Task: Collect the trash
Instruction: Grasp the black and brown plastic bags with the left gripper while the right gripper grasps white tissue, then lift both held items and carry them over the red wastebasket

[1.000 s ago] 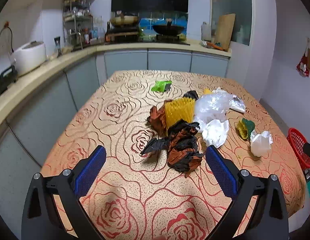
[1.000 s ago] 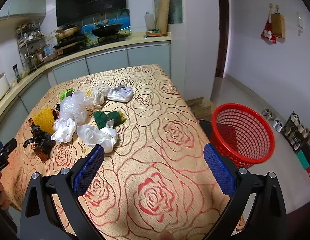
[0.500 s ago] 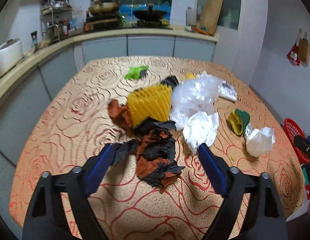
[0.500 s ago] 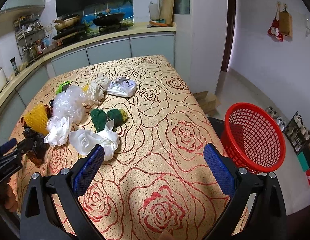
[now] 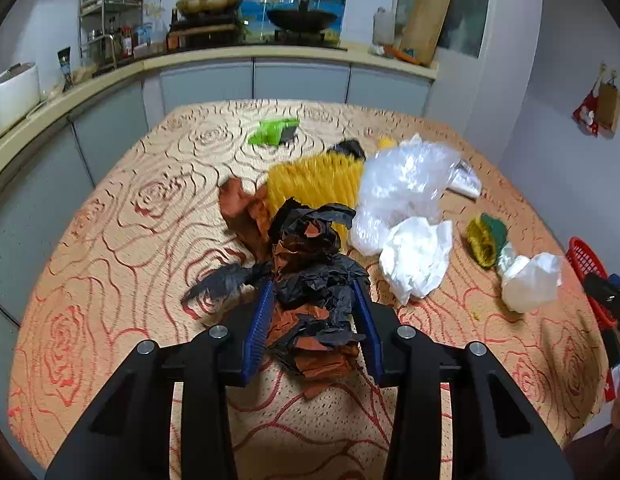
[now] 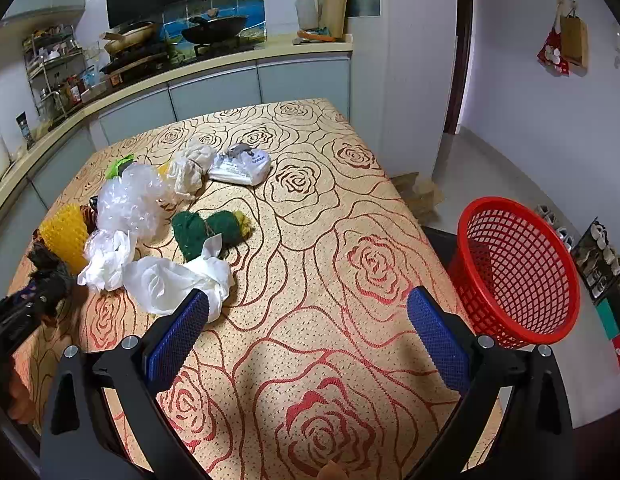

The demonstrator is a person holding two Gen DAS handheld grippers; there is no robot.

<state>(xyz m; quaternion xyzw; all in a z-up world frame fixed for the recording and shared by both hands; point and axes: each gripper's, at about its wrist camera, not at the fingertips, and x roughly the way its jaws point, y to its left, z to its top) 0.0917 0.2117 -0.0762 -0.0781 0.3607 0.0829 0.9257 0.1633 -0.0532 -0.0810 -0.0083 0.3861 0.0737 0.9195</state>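
— Right, the left gripper (image 5: 314,322) has just been closing, and its blue pads are pinching the black and orange crumpled paper (image 5: 314,276) at the near end of the trash pile on the table (image 5: 110,264).

— Got a proper hold, you think?

— Looks like only the lower folds are between the jaws. A dark strip (image 5: 220,282) trails off to the left of the wad, so I'd worry it tears away or drags when lifted. The wad also touches the yellow ribbed sheet (image 5: 314,180) behind it; that could get pulled along.

— And the other one?

— The right gripper (image 6: 306,334) has its jaws spread wide with nothing between them, hovering over the cloth. Its left pad sits just beside the white plastic bag (image 6: 170,280).

— Where does it all go?

— The red basket (image 6: 514,268), on the floor off the table's right edge. The right view shows it whole; the left view catches only a sliver at its far right. The left view, though, shows the pinch close up, which the right view barely does.
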